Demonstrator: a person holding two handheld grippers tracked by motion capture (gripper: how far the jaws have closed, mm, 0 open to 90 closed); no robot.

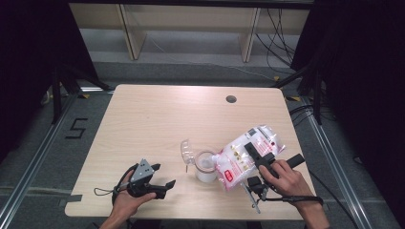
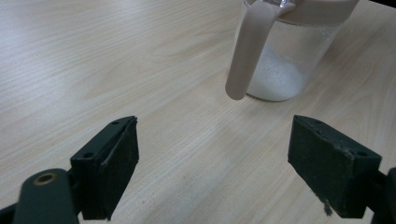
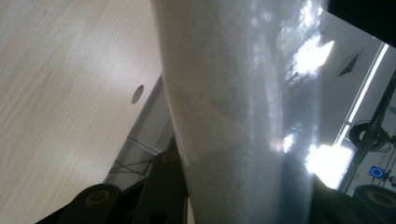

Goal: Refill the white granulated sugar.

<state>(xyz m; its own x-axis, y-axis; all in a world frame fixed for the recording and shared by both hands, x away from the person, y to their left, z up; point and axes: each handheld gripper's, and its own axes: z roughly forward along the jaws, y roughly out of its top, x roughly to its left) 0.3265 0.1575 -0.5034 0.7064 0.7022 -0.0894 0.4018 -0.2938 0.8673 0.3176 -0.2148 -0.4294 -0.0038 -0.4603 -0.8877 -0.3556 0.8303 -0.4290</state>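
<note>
Overhead view, two close (jar (image 1: 206,167) shared)

Wood table (image 1: 153,119) w/ cable hole (image 1: 231,99), floor marking "5" (image 1: 76,128)

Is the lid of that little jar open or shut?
Open. In the high view the clear lid is flipped back to the left of the jar, whose mouth lies bare under the tilted bag.
</note>
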